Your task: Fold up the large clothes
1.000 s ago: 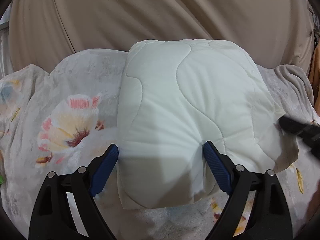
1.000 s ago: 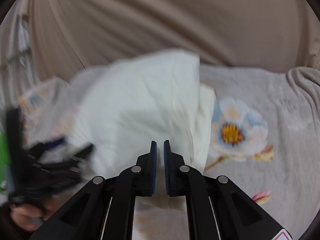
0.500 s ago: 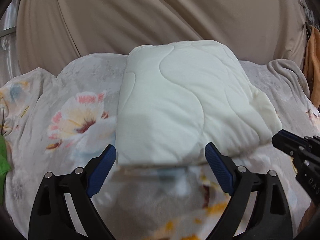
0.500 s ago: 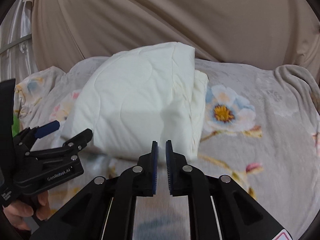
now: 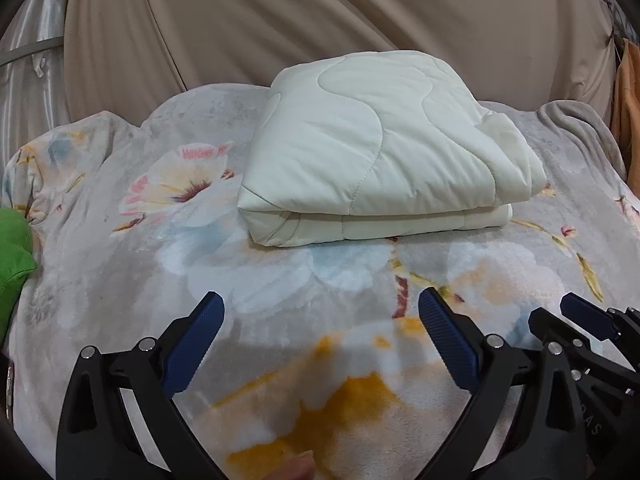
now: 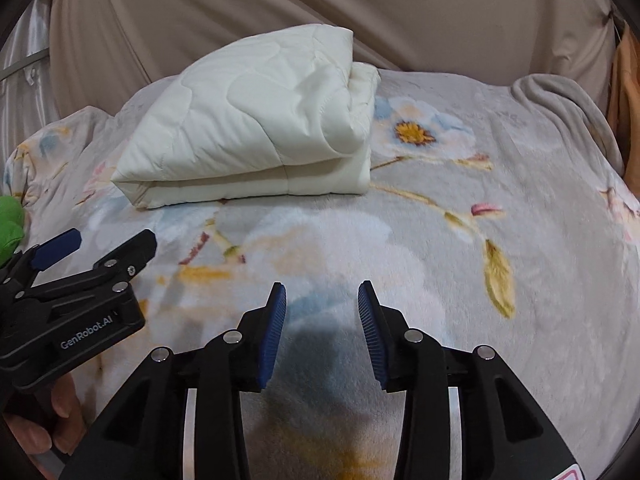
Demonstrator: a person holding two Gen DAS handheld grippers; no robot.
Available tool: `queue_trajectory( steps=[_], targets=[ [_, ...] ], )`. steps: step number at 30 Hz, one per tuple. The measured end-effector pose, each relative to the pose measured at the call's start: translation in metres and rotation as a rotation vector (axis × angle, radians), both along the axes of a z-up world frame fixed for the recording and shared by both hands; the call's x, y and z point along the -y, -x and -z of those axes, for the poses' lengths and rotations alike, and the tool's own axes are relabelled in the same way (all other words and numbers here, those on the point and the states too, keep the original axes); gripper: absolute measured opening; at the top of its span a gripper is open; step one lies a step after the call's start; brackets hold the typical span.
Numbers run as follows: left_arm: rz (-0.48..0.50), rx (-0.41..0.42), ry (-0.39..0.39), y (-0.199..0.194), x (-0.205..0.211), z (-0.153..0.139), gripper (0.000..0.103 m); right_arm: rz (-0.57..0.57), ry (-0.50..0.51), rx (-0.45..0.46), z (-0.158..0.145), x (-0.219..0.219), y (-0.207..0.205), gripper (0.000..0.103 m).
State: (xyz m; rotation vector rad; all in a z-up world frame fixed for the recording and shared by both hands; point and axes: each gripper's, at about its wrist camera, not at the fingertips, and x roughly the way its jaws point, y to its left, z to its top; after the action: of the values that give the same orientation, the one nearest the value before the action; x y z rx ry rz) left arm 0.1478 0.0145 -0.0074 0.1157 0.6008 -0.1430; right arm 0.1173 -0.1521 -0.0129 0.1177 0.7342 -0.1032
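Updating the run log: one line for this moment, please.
white quilted folded blanket: resting on floral bedspread | left gripper: empty, jaws opening | right gripper: empty, jaws opening

Bed under a grey floral blanket (image 5: 120, 264); on it, folded cream quilt (image 5: 380, 152) toward the far side, green cloth (image 5: 12, 248) at the left edge.

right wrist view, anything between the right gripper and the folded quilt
Nothing but bare floral blanket between the right gripper and the folded quilt, seen in the right wrist view.

A floral fleece blanket (image 6: 460, 240) covered the bed; beige draped cloth (image 5: 320, 20) hung behind, silvery curtain (image 5: 28, 72) at left, orange fabric (image 5: 626, 92) at right.
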Motion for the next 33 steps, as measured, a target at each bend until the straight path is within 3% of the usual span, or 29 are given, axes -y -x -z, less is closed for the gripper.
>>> queue_trajectory(
  steps=[13,33],
  targets=[
    [-0.009,-0.026,-0.028,-0.004,0.002,0.008,0.097,0.017,0.001,-0.031,0.010,0.003,-0.005,0.042],
    [0.002,0.002,-0.103,0.001,0.013,0.009,0.097,0.009,0.065,-0.015,0.007,-0.011,-0.004,0.046]
  ],
)
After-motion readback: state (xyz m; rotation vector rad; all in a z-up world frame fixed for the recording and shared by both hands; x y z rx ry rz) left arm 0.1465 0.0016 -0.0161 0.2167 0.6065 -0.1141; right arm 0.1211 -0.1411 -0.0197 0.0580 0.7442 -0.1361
